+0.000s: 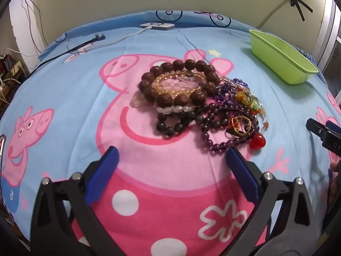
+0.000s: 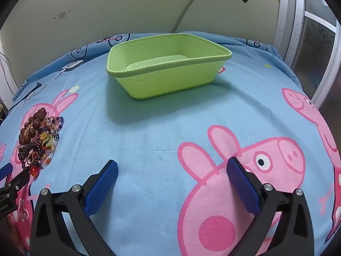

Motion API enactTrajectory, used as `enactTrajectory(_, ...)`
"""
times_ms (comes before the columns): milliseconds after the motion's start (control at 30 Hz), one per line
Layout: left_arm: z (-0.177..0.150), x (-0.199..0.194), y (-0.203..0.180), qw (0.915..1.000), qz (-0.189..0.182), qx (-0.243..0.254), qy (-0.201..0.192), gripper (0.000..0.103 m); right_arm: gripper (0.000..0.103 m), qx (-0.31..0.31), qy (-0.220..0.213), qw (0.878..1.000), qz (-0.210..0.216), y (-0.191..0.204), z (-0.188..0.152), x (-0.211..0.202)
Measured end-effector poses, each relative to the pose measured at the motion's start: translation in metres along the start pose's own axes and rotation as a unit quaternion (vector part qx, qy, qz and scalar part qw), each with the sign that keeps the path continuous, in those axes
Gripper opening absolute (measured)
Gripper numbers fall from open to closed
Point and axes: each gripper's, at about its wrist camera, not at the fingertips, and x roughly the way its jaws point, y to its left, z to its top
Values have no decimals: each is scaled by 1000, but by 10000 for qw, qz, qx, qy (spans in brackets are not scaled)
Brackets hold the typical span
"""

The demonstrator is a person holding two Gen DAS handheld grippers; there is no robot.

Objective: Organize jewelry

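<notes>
A heap of bead bracelets (image 1: pixel 198 102) lies on the cartoon-print blue sheet (image 1: pixel 74 98): a big brown wooden-bead bracelet (image 1: pixel 177 81) on top, with amber, clear, black and purple bead strands and a red bead (image 1: pixel 257 141) around it. My left gripper (image 1: pixel 171 156) hovers just in front of the heap, open, nothing between its blue pads. A light green plastic basket (image 2: pixel 168 64) with nothing visible inside stands ahead of my right gripper (image 2: pixel 171 167), which is open above bare sheet. The heap (image 2: pixel 39 138) shows at the right wrist view's left edge.
A white charger block (image 1: pixel 156 26) with its cable and a black cable (image 1: pixel 85 42) lie at the sheet's far edge by the wall. The right gripper's tip (image 1: pixel 324 132) shows at the left wrist view's right edge. A window frame (image 2: pixel 298 32) stands at right.
</notes>
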Motion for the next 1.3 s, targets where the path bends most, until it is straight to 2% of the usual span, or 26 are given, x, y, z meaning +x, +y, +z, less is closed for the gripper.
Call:
enactTrajectory(267, 2, 0, 0, 10000, 4, -3, 10, 97, 83, 81, -30, 9999, 51, 2, 0, 0)
enactTrajectory(500, 0, 0, 1, 10000, 3, 13, -20, 97, 84, 222, -97, 9993, 295, -7, 2, -4)
enactTrajectory(1200, 0, -1, 0, 10000, -13, 30, -10, 97, 83, 163, -90, 9995, 242, -6, 1, -5)
enactTrajectory(1300, 0, -2, 2, 9998, -92, 157, 31, 97, 83, 148, -123, 9985, 503, -4, 2, -9)
